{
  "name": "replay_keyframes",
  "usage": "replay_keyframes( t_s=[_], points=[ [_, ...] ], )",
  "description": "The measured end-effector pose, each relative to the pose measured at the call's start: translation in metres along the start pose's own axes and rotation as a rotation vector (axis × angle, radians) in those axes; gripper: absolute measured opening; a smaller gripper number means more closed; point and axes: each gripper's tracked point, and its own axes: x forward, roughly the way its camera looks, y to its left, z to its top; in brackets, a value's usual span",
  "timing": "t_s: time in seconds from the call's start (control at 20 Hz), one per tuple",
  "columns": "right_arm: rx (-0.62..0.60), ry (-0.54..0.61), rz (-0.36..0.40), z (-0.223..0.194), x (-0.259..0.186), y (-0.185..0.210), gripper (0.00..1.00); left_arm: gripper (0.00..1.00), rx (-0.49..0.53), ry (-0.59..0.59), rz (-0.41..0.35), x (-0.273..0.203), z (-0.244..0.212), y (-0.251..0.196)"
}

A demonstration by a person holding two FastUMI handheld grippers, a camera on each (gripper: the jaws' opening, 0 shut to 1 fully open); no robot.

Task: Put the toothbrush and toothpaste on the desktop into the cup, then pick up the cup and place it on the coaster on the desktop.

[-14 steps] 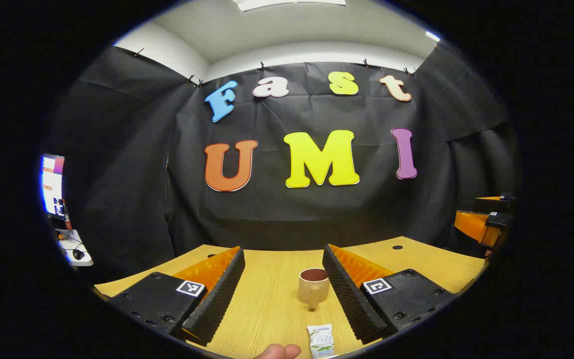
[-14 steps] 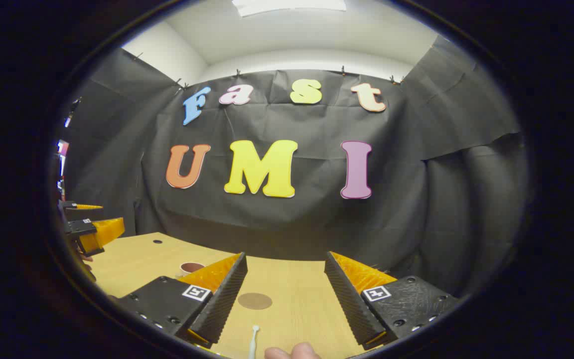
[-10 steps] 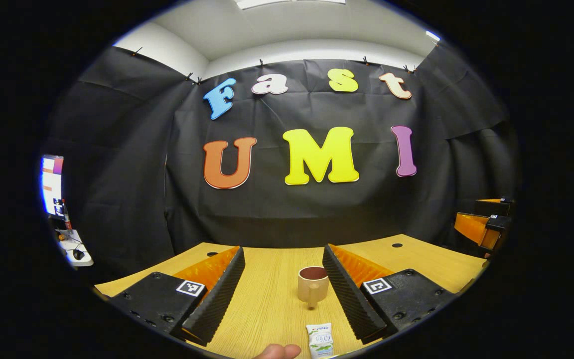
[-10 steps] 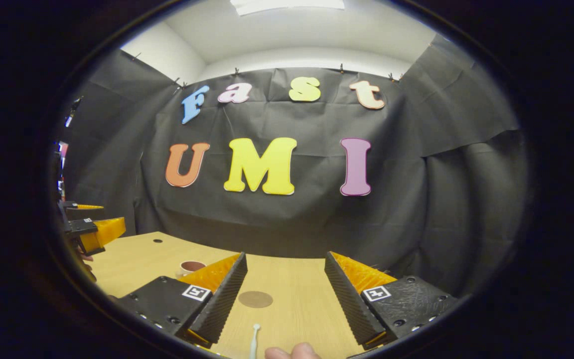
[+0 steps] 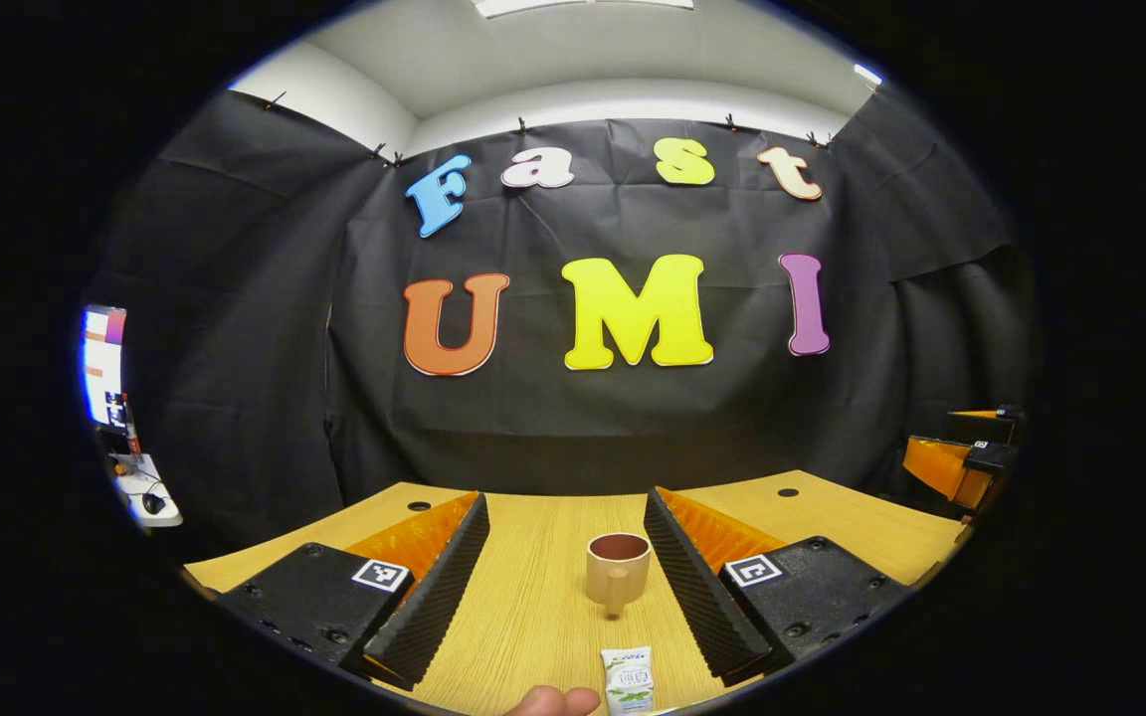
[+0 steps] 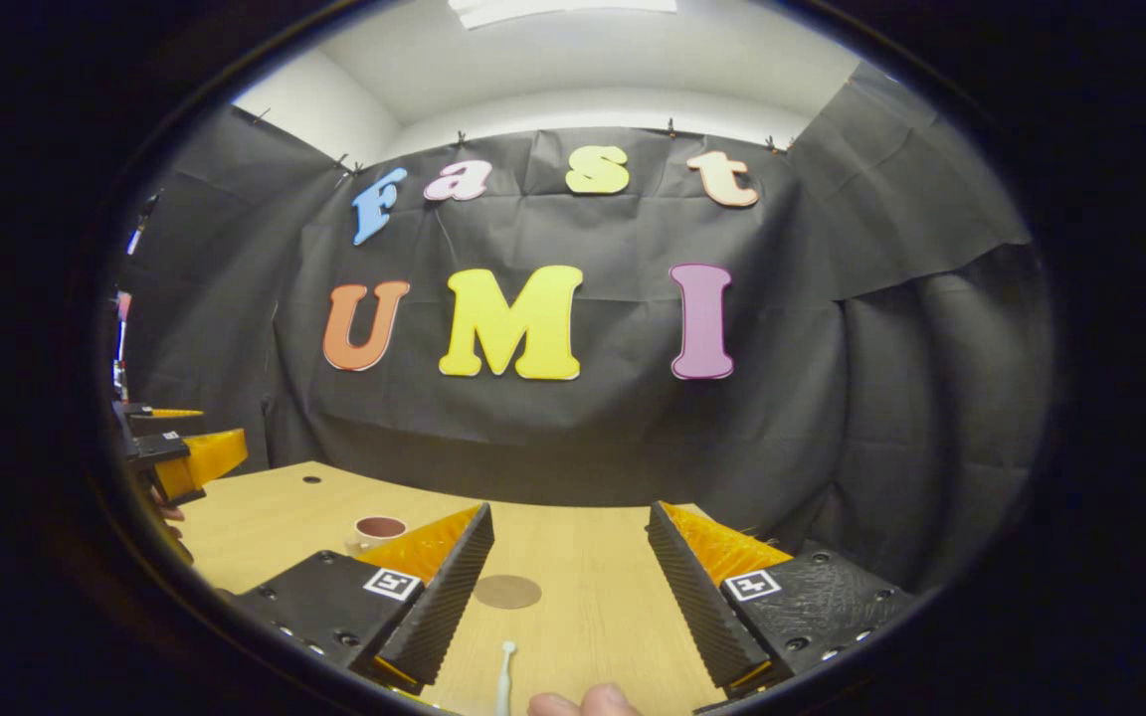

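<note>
in the left gripper view, the left gripper [image 5: 563,557] hovers over the wooden desk [image 5: 533,607] with its jaws spread wide and holding nothing. the cup [image 5: 618,572] stands upright on the desk between the jaws, closer to the right-hand one, its handle turned toward the camera and its inside dark. the toothpaste [image 5: 628,681] lies flat on the desk nearer than the cup, just short of the jaws' opening, beside a fingertip [image 5: 553,702] at the bottom edge. farther off, beyond the right-hand jaw, the right gripper [image 5: 961,462] shows at the desk's edge. in the right gripper view, the right gripper [image 6: 568,567] also has its jaws wide apart and empty above the desk [image 6: 583,617]. the round brown coaster [image 6: 507,592] lies flat between the jaws, nearer the left-hand one. the toothbrush [image 6: 503,676] lies on the desk in front of the coaster, close to the camera, its far end pointing toward the coaster. the cup [image 6: 378,530] stands beyond the left-hand jaw, partly hidden by it. the left gripper [image 6: 180,452] shows farther out on that side.
</note>
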Motion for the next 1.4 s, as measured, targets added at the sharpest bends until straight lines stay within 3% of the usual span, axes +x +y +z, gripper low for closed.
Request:
replay_keyframes(
  t_s=[0.4, 0.7, 1.05, 1.25, 1.4],
  points=[
    [-0.003, 0.007, 0.009, -0.004, -0.001, 0.000, 0.95, 0.99, -0.002, 0.020, 0.003, -0.001, -0.004, 0.000],
    [-0.012, 0.046, 0.012, -0.023, -0.006, -0.005, 0.95, 0.99, -0.004, 0.110, -0.016, -0.005, -0.030, -0.006],
    [-0.008, 0.154, 0.004, -0.076, -0.018, -0.011, 0.95, 1.00, -0.044, 0.377, -0.061, -0.026, -0.105, -0.019],
    [0.010, 0.207, 0.003, -0.098, -0.023, -0.018, 0.96, 1.00, -0.037, 0.570, -0.099, -0.049, -0.157, -0.034],
    [0.022, 0.230, -0.002, -0.107, -0.025, -0.023, 0.95, 1.00, -0.021, 0.651, -0.113, -0.051, -0.179, -0.044]
  ],
)
